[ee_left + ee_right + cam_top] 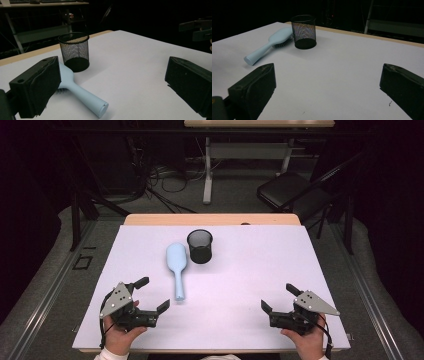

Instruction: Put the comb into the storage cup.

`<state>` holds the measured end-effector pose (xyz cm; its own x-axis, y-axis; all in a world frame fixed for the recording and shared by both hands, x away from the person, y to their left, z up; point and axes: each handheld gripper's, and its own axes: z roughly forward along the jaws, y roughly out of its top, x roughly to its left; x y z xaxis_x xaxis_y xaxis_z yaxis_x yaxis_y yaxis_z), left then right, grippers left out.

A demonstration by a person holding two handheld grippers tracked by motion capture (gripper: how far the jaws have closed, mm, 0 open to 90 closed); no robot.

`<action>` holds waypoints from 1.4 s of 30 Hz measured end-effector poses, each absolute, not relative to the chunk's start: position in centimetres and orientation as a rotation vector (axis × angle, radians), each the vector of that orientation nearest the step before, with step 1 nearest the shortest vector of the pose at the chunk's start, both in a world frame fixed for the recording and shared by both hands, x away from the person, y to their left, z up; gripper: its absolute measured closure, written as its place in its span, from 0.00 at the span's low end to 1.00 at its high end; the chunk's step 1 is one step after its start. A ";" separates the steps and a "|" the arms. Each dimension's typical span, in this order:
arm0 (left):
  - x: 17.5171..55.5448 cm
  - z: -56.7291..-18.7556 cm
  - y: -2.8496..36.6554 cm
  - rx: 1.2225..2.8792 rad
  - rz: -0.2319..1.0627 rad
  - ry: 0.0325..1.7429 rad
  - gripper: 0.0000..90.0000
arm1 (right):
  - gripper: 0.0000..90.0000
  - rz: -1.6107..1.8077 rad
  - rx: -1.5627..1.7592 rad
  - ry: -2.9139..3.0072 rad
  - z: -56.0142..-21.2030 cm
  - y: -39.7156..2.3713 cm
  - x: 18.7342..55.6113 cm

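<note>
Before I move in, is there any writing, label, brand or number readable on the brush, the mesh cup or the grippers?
None readable in any view.
Light blue hairbrush: plain back and handle, no brand or mark.
Black mesh cup: no label.
Left hand-held gripper and right hand-held gripper: grey plates show only small holes, no text.
White table cover: blank.

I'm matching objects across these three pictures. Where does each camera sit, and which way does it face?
High view: above the person's side, looking forward and down at the table; both hands, left hand-held gripper, right hand-held gripper.
Left gripper view: rides it, faces the hairbrush; own jaws.
Right gripper view: rides it, faces the mesh cup; own jaws.
All share hairbrush and cup.
</note>
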<state>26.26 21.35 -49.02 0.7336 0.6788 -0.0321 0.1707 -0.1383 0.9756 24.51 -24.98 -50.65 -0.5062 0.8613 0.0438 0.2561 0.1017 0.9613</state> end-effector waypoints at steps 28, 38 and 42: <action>29.2 -48.8 19.3 1.715 0.438 0.761 0.04 | 0.05 1.392 1.122 1.826 -50.9 -25.3 24.3; 31.6 -48.4 18.5 1.731 0.425 0.837 0.17 | 0.08 1.378 1.147 1.820 -51.1 -25.4 24.9; 32.1 -48.0 18.3 1.721 0.440 0.860 0.23 | 0.09 1.375 1.149 1.825 -51.2 -25.2 25.3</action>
<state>32.08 18.34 -48.03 0.6667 0.7338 -0.1306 0.3239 -0.1274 0.9375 25.26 -25.17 -51.20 -0.4642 0.8843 0.0493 0.2915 0.1000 0.9513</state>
